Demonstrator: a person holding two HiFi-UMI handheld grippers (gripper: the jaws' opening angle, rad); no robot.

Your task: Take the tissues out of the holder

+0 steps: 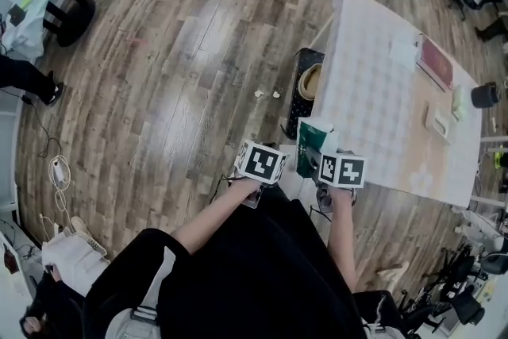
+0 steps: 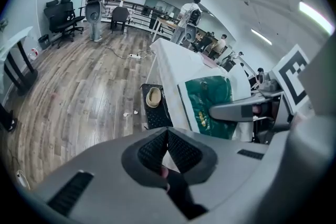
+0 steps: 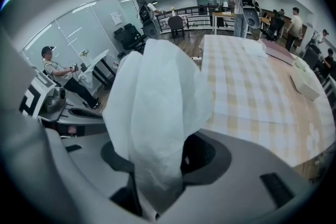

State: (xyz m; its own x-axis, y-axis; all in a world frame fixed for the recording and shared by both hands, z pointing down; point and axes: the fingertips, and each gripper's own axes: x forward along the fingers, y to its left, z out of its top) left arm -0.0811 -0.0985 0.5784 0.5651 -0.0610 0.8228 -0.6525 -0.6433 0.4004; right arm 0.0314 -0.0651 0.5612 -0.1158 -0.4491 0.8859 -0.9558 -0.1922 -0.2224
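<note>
A: Status on the tissues?

B: One sheet's out, prob. The right gripper (image 3: 157, 159) has its jaws clamped on a white tissue (image 3: 157, 92). The sheet stands up loose above the pads, w/ nothing else attached as far as that view shows.

A: And the holder?

B: Green pack (image 1: 311, 140) at the near edge of the checked table (image 1: 373, 83), just beside both grippers. Likely the holder. Can't tell if the sheet's tail is fully clear of it, or how many are left inside.

A: The other one?

B: The left gripper (image 2: 167, 136) has its jaws together, pads touching, nothing btw them. It's near the pack, not on it.

A: So how far along?

B: Early, judging by the pics. One tissue is in hand and needs setting down. The rest of the pack is yet to be pulled, and the left is free to steady it.
</note>
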